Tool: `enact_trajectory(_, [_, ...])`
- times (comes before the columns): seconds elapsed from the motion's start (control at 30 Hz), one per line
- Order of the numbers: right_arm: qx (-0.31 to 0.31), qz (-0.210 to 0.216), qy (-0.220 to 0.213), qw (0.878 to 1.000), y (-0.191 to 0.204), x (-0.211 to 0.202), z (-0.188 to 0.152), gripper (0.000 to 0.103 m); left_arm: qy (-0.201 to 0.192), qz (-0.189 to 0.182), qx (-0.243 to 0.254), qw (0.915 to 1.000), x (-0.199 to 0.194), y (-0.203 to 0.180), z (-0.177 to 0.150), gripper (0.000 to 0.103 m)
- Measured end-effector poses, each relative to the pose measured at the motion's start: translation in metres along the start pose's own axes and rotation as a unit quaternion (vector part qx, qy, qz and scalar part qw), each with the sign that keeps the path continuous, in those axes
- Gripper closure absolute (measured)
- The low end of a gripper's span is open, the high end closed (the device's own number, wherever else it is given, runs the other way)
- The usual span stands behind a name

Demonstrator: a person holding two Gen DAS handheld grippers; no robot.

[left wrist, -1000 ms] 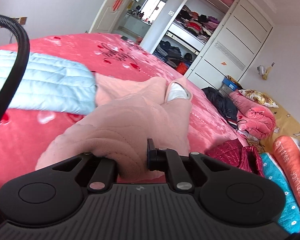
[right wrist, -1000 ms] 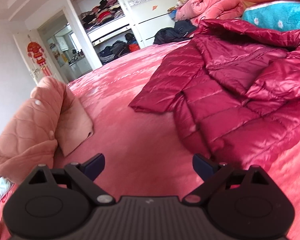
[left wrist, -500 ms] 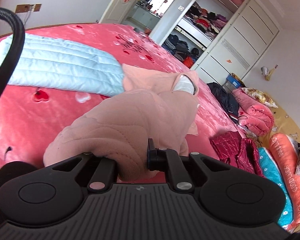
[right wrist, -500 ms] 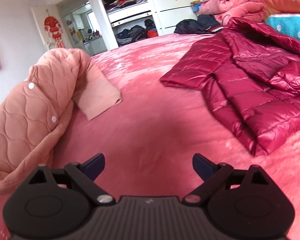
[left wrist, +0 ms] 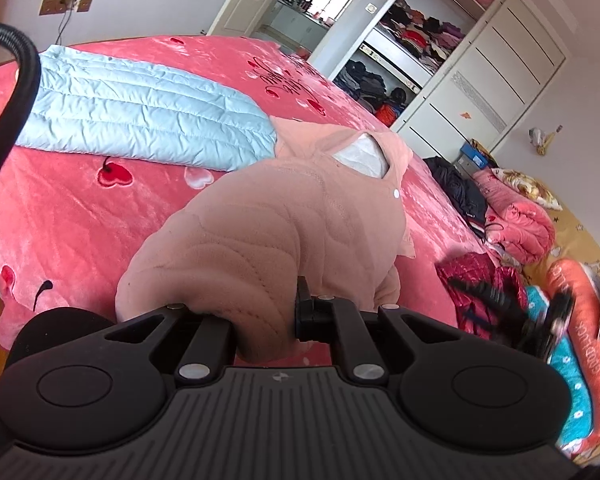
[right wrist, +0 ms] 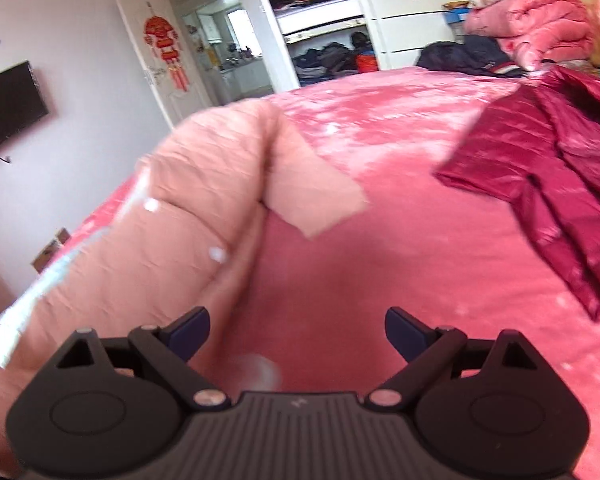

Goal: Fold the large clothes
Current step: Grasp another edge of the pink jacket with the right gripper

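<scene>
A: On the bed (left wrist: 80, 216), what is the left gripper (left wrist: 264, 320) doing?

B: Its jaws are closed tight on a bunch of the pink jacket (left wrist: 284, 224). The quilted cloth rises from the jaws in a hump and runs away across the red bedspread, with the collar and its white lining at the far end, touching the blue jacket (left wrist: 140, 116).

A: And the right gripper (right wrist: 298, 334)?

B: Its jaws stand wide apart with nothing between them. It hovers over bare bedspread, just beside the pink jacket (right wrist: 172, 240), which hangs at its left side in a blurred view. The red jacket (right wrist: 560, 184) lies well apart to the right, unfolded.

A: Which step is this, then?

B: I judge it an early one: the pink jacket is gathered and lifted at one edge, not yet laid flat or folded. The red one looks untouched.

A: What does the next move call for?

B: Probably the right jaws must close on a free edge or the loose flap (right wrist: 316, 196), so both grippers can spread the cloth flat. The thick quilting may slip or bunch, so a deep bite seems wise.
</scene>
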State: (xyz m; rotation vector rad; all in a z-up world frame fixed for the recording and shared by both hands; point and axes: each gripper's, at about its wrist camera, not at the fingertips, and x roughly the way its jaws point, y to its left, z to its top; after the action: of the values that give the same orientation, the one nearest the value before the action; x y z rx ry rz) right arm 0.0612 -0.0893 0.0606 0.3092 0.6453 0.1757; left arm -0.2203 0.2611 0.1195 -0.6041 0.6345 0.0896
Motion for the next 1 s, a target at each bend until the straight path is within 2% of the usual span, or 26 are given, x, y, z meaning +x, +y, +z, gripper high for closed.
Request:
enact_trajectory(0.13, [-0.016,0.025,-0.006,1.000,0.028,0.015,0.031,0.009,0.008,-0.001,0.009,0.9999,0.004,0.000,0.002,0.093])
enact_trajectory(0.27, [-0.034,0.054,-0.014,0.998,0.063,0.037,0.071,0.009,0.034,-0.014,0.022,0.9991,0.009,-0.003,-0.005,0.093])
enact_trajectory(0.37, [-0.030,0.069,-0.003,0.997,0.085,0.061,0.101,0.009,0.054,-0.029,0.036,0.9974,0.008,-0.003,-0.012,0.093])
enact_trajectory(0.5, [-0.030,0.039,0.017,0.999,0.113,0.104,0.140,0.009,0.087,-0.054,0.052,0.9934,0.012,-0.003,-0.020,0.093])
enact_trajectory(0.63, [-0.037,0.022,0.038,0.998,0.135,0.146,0.161,0.008,0.118,-0.072,0.057,0.9887,0.019,0.000,-0.023,0.093])
enact_trajectory(0.73, [-0.070,-0.056,0.050,0.995,0.153,0.180,0.167,0.008,0.125,-0.077,0.063,0.9871,0.021,0.001,-0.023,0.093])
enact_trajectory(0.87, [-0.083,-0.132,0.064,0.986,0.155,0.217,0.165,0.008,0.134,-0.080,0.066,0.9856,0.028,-0.001,-0.022,0.093])
enact_trajectory(0.97, [-0.073,-0.150,0.082,0.983,0.146,0.236,0.161,0.011,0.140,-0.079,0.061,0.9851,0.031,0.005,-0.021,0.093])
enact_trajectory(1.0, [-0.065,-0.147,0.085,0.983,0.141,0.238,0.158,0.017,0.142,-0.077,0.058,0.9852,0.033,0.002,-0.023,0.093])
